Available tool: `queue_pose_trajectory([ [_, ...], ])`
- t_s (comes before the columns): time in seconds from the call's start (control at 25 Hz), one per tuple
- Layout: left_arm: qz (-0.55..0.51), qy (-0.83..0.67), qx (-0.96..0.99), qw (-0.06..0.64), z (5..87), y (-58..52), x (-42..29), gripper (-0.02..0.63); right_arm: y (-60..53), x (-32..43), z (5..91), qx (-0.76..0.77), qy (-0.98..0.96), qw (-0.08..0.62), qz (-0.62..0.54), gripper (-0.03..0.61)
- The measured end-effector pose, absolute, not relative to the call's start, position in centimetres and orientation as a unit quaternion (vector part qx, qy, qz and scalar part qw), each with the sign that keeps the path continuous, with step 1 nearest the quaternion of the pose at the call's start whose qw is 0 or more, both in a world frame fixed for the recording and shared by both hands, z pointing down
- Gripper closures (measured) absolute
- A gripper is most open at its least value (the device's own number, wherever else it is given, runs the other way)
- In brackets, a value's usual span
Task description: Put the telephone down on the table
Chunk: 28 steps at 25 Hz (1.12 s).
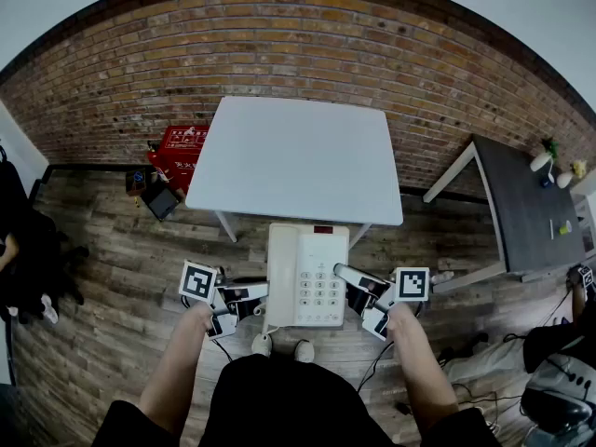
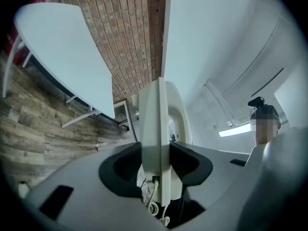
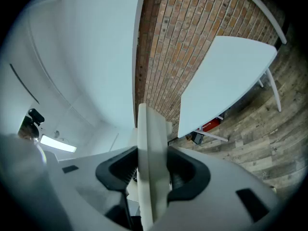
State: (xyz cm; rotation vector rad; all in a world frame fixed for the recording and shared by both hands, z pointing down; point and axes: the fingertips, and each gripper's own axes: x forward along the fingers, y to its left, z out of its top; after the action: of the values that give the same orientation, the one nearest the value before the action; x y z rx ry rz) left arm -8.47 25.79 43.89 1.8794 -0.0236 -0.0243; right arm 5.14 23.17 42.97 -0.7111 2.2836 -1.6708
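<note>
Telephone [image 1: 307, 276] clamped (held level) between tongs [image 1: 253, 294] [image 1: 349, 277].

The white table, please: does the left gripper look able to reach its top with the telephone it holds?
Probably yes: the left gripper and right gripper hold the telephone by its sides close to the white table, with nothing visible in the way.

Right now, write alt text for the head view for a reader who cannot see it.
A cream push-button telephone is held between the left gripper and right gripper, each clamped on one side edge, just short of a white table. A brick wall stands behind the table.
</note>
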Motion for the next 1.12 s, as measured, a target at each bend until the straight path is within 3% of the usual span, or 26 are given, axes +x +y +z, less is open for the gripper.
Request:
queue_pose_trajectory([
  [1.12,-0.027,-0.041,0.807,0.588,44.4,29.3,-5.3,0.425,25.8,7.8,43.1,-0.201,0.796,0.090,-0.564,0.383],
])
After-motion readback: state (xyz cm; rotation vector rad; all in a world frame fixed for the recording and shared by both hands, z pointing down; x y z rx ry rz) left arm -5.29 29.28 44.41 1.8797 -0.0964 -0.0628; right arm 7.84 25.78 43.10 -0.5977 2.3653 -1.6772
